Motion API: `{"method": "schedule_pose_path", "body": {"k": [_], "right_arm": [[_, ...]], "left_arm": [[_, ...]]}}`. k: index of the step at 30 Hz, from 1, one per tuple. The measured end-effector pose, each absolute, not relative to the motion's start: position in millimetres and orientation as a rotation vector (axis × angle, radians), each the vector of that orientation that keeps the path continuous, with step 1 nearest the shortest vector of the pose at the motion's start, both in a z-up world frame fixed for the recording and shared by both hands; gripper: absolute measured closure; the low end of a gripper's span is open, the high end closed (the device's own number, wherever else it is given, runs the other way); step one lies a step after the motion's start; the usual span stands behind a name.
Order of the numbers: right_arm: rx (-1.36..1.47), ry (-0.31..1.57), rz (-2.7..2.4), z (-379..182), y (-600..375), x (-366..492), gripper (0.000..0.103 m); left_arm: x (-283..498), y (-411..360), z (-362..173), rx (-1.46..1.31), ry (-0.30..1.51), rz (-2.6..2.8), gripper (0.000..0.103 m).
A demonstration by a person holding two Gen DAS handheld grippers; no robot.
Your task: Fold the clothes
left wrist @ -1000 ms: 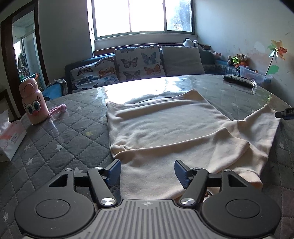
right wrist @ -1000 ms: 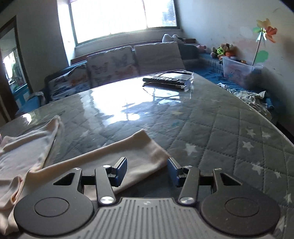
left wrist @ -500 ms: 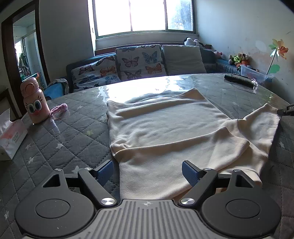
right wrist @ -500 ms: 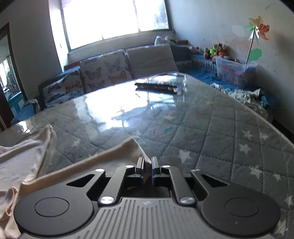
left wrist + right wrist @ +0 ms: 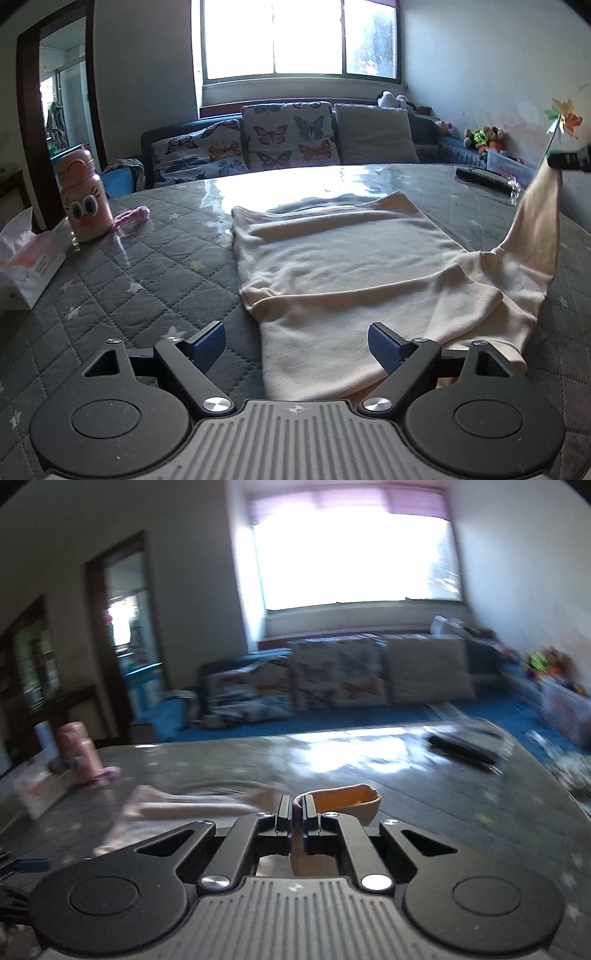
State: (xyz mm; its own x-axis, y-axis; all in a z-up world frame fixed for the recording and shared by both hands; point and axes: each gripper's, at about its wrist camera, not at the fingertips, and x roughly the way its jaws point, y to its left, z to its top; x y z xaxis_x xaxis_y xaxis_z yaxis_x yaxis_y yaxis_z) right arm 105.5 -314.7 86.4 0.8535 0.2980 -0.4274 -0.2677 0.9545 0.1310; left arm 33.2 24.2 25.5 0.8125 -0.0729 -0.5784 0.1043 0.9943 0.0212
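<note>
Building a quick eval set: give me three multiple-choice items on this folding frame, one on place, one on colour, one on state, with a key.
1. Where does the pink bottle stand?
A. left of the garment
B. on the garment
C. beside the remote

2. What colour is the garment?
A. navy
B. cream
C. red

3. How is the right gripper?
A. open above the table
B. shut on nothing
C. shut on the garment's sleeve

Key: 1 A, the bottle sits on the table next to the tissue pack, apart from the cloth. 2 B, pale cream throughout. 3 C, the left wrist view shows the sleeve lifted by its end, and cloth shows between the closed jaws.
</note>
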Motion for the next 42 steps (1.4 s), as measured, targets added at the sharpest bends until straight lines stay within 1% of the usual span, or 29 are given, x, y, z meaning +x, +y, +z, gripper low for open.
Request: {"method": "schedule_pose_path", "body": {"k": [7, 12, 18, 20, 22, 29, 32, 33, 34, 35, 36, 37, 38, 40, 42], "right_arm": [[-0.036, 0.442, 0.472, 109, -229, 104, 0.099], [-0.084, 0.459, 0.57, 109, -173, 101, 0.099], [-0.13, 0.486, 0.664, 97, -126, 94, 0.099], [-0.132, 0.504, 0.69, 93, -120, 93, 0.097], [-0.128, 0.51, 0.714, 91, -118, 91, 0.093], [-0.13, 0.517, 0.679, 95, -152, 89, 0.091], [-0.142, 0.548, 0.628, 86, -174, 93, 0.09], [-0.142, 0.569, 0.611, 81, -183, 95, 0.09], [-0.142, 0.593, 0.593, 75, -192, 97, 0.089], [-0.145, 0.615, 0.577, 69, -200, 98, 0.088], [-0.151, 0.633, 0.564, 63, -207, 98, 0.086], [-0.157, 0.647, 0.552, 57, -213, 97, 0.085], [-0.158, 0.661, 0.541, 51, -218, 97, 0.085], [-0.148, 0.69, 0.523, 38, -230, 95, 0.085], [-0.132, 0.712, 0.512, 28, -240, 94, 0.085]], "left_arm": [[22, 47, 26, 0.0, 0.594, -0.081, 0.016], [15, 61, 23, -0.028, 0.591, -0.065, 0.016], [11, 73, 21, -0.047, 0.595, -0.043, 0.016], [11, 73, 20, -0.045, 0.597, -0.041, 0.016], [11, 73, 19, -0.042, 0.599, -0.041, 0.016], [14, 66, 24, -0.024, 0.587, -0.047, 0.016], [16, 58, 27, -0.008, 0.578, -0.066, 0.017], [17, 55, 27, -0.005, 0.576, -0.074, 0.02], [19, 52, 27, -0.002, 0.577, -0.085, 0.027], [20, 49, 26, 0.003, 0.58, -0.094, 0.03], [21, 46, 25, 0.009, 0.584, -0.101, 0.035], [22, 43, 24, 0.016, 0.589, -0.11, 0.045], [23, 40, 23, 0.023, 0.594, -0.12, 0.049], [23, 34, 21, 0.045, 0.595, -0.132, 0.061], [25, 29, 20, 0.06, 0.595, -0.139, 0.066]]}}
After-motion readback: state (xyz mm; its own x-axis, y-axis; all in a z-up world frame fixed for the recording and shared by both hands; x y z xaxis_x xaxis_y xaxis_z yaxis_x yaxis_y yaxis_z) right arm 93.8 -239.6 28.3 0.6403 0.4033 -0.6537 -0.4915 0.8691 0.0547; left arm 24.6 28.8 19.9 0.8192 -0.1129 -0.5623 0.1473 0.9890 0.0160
